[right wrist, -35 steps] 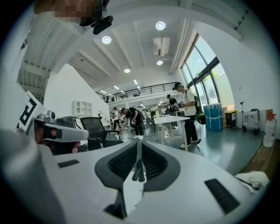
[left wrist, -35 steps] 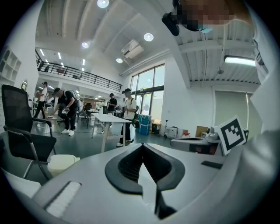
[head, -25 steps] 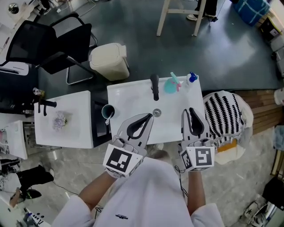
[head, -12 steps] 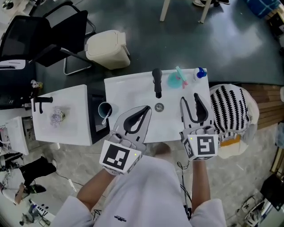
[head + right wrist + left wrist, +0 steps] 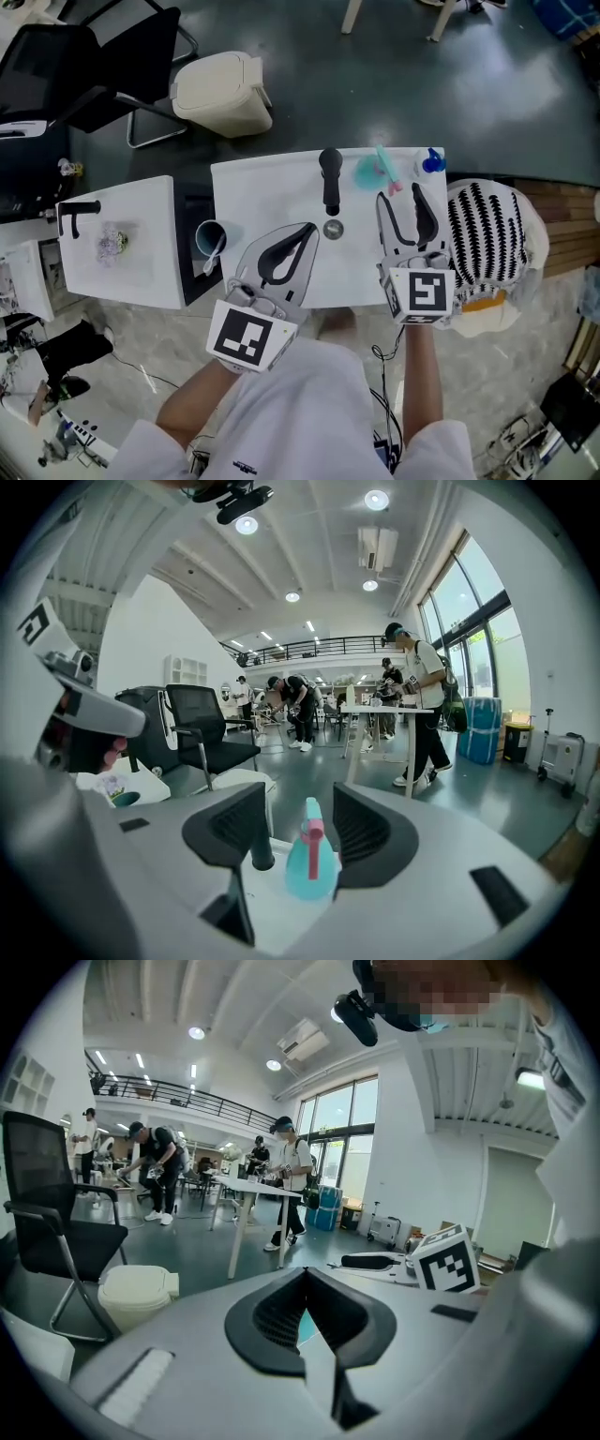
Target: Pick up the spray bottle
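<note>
The left gripper (image 5: 302, 1275) has its jaws together on nothing. The right gripper's (image 5: 397, 192) jaws have just been opening and stand wide apart. Just ahead, framed between them and untouched, one teal plastic spray bottle with a pink trigger (image 5: 309, 869) stands on the white table (image 5: 253, 197), with one black upright post (image 5: 261, 844) at its left.

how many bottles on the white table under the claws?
2. A teal spray bottle at the far edge, right of the black post; a blue-topped one at the far right corner. The right claw may hide more.
</note>
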